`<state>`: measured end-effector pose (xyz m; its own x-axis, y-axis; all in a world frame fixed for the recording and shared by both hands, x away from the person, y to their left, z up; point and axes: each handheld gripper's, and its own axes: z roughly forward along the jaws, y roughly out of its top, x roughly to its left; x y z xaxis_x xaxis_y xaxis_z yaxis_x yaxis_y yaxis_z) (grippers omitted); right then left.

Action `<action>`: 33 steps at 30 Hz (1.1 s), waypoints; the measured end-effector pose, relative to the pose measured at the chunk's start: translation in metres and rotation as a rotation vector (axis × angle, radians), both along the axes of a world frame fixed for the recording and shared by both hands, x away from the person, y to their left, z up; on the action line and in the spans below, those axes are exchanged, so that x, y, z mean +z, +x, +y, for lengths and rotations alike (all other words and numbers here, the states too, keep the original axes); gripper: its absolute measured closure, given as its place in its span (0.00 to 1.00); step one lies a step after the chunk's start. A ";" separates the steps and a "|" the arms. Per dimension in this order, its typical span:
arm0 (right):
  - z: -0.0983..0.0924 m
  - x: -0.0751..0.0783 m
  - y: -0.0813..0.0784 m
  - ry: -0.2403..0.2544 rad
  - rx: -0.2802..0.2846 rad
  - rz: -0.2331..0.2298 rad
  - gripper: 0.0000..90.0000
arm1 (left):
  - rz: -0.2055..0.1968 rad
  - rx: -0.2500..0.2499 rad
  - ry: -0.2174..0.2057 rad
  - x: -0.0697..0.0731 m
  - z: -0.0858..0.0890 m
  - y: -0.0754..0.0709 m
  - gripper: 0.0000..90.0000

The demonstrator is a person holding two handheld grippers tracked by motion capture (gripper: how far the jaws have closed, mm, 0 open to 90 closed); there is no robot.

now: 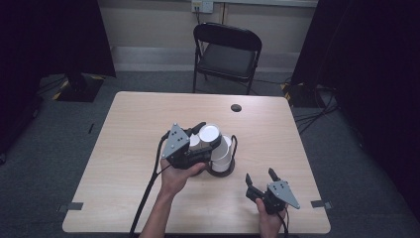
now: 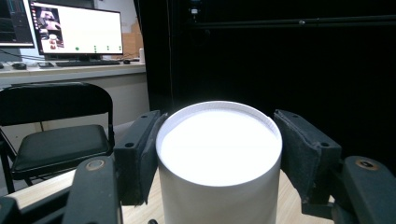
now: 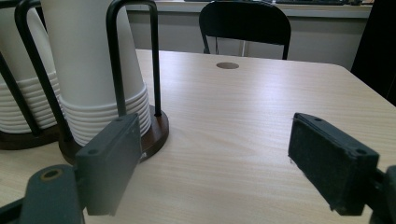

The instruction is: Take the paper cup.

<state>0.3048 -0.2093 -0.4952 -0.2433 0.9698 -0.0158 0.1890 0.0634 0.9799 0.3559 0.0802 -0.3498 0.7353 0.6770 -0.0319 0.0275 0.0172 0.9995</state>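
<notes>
The left gripper (image 1: 202, 133) is closed around a white paper cup (image 2: 219, 163); in the left gripper view both black jaws press the cup's sides just under its upturned base, which glows bright white. From the high view this cup (image 1: 209, 133) is lifted and tilted above the rest of the stacked cups (image 1: 221, 152), which sit upside down in a black wire holder with a dark round base (image 1: 221, 171) near the middle of the light wooden table (image 1: 129, 129). The right gripper (image 1: 260, 178) hangs near the table's front right edge, jaws wide apart with nothing between them. In the right gripper view the cup stacks (image 3: 93, 70) and wire holder stand ahead to its left, apart from it. A black folding chair (image 1: 227, 55) stands beyond the table's far edge.
</notes>
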 end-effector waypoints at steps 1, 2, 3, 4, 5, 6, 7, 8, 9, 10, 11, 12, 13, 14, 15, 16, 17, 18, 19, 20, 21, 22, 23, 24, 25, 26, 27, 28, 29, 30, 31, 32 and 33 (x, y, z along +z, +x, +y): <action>0.000 0.000 0.000 0.000 -0.001 -0.001 0.19 | -0.002 -0.004 0.001 0.000 0.002 -0.002 0.39; 0.000 0.000 0.000 0.000 -0.001 -0.001 0.19 | -0.003 -0.002 0.002 0.000 0.002 -0.003 0.39; 0.000 0.000 0.000 0.001 0.000 -0.001 0.18 | -0.004 -0.002 -0.003 0.000 0.003 -0.004 0.39; 0.000 0.000 0.000 0.001 0.000 -0.001 0.18 | -0.002 -0.003 -0.005 0.000 0.006 -0.006 0.39; 0.000 0.000 0.000 0.001 0.000 -0.001 0.18 | -0.002 -0.003 -0.005 0.000 0.006 -0.006 0.39; 0.000 0.000 0.000 0.000 0.000 -0.001 0.19 | 0.009 -0.010 -0.012 -0.002 0.009 -0.007 0.39; 0.000 0.000 0.000 0.000 0.000 -0.001 0.19 | 0.009 -0.010 -0.012 -0.002 0.009 -0.007 0.39; 0.000 0.000 0.000 -0.001 0.002 0.001 0.18 | 0.019 -0.013 -0.022 -0.003 0.011 -0.009 0.39; 0.001 0.000 0.000 -0.004 0.010 0.000 0.19 | 0.019 -0.013 -0.022 -0.003 0.011 -0.009 0.39; 0.001 0.000 0.000 -0.012 0.019 -0.001 0.19 | 0.024 -0.012 -0.027 -0.004 0.012 -0.011 0.39; 0.001 0.000 0.000 -0.012 0.019 -0.001 0.19 | 0.026 -0.014 -0.034 -0.005 0.013 -0.013 0.39; 0.002 0.000 -0.001 -0.022 0.022 -0.003 0.19 | 0.031 -0.021 -0.037 -0.006 0.014 -0.014 0.39; 0.005 0.000 -0.002 -0.040 0.029 -0.006 0.19 | 0.041 -0.035 -0.051 -0.008 0.016 -0.017 0.39; 0.005 0.000 -0.002 -0.045 0.039 -0.006 0.19 | 0.041 -0.035 -0.051 -0.008 0.016 -0.017 0.39; 0.006 0.000 -0.001 -0.051 0.036 -0.003 0.19 | 0.047 -0.036 -0.050 -0.009 0.017 -0.018 0.39; 0.006 0.000 -0.001 -0.048 0.040 0.003 0.20 | 0.067 -0.047 -0.052 -0.011 0.020 -0.020 0.39; 0.005 0.000 -0.001 -0.044 0.052 0.005 0.22 | 0.067 -0.047 -0.052 -0.011 0.020 -0.020 0.39; 0.005 0.000 -0.001 -0.044 0.052 0.005 0.22 | 0.069 -0.047 -0.054 -0.013 0.020 -0.020 0.39; 0.005 0.000 -0.001 -0.039 0.062 0.003 0.22 | 0.075 -0.051 -0.053 -0.014 0.021 -0.021 0.39; 0.005 0.000 -0.002 -0.039 0.072 -0.002 0.22 | 0.082 -0.049 -0.057 -0.015 0.021 -0.021 0.39; 0.005 0.000 -0.002 -0.038 0.077 -0.004 0.22 | 0.084 -0.049 -0.054 -0.015 0.022 -0.022 0.39; 0.007 0.000 -0.003 -0.046 0.081 -0.007 0.22 | 0.099 -0.045 -0.058 -0.018 0.024 -0.024 0.39; 0.007 0.000 -0.003 -0.048 0.080 -0.008 0.22 | 0.099 -0.045 -0.058 -0.018 0.024 -0.024 0.39; 0.008 0.000 -0.003 -0.049 0.090 -0.010 0.23 | 0.104 -0.041 -0.062 -0.019 0.024 -0.025 0.39; 0.008 0.000 -0.003 -0.049 0.090 -0.010 0.23 | 0.110 -0.047 -0.066 -0.021 0.024 -0.027 0.39; 0.010 0.000 -0.002 -0.052 0.114 -0.007 0.24 | 0.116 -0.054 -0.070 -0.023 0.024 -0.028 0.39; 0.010 0.000 -0.002 -0.052 0.114 -0.007 0.24 | 0.122 -0.055 -0.071 -0.024 0.024 -0.029 0.39; 0.011 0.000 -0.002 -0.054 0.121 -0.007 0.28 | 0.125 -0.054 -0.069 -0.026 0.024 -0.030 0.39; 0.013 0.000 -0.003 -0.057 0.138 -0.017 0.31 | 0.133 -0.058 -0.067 -0.027 0.025 -0.030 0.39; 0.015 0.000 -0.004 -0.063 0.153 -0.026 0.32 | 0.142 -0.056 -0.071 -0.029 0.025 -0.030 0.39; 0.018 0.000 -0.005 -0.071 0.169 -0.027 0.34 | 0.147 -0.056 -0.072 -0.031 0.025 -0.030 0.39; 0.020 0.000 -0.005 -0.074 0.185 -0.031 0.36 | 0.153 -0.053 -0.075 -0.032 0.025 -0.030 0.39; 0.022 0.000 -0.006 -0.070 0.200 -0.038 0.37 | 0.162 -0.054 -0.080 -0.034 0.026 -0.030 0.39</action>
<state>0.2987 -0.1871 -0.4956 -0.4289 0.8985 -0.0938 0.1291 0.1637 0.9780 0.3256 0.1058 -0.3836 0.7515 0.6270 -0.2055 0.1914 0.0908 0.9773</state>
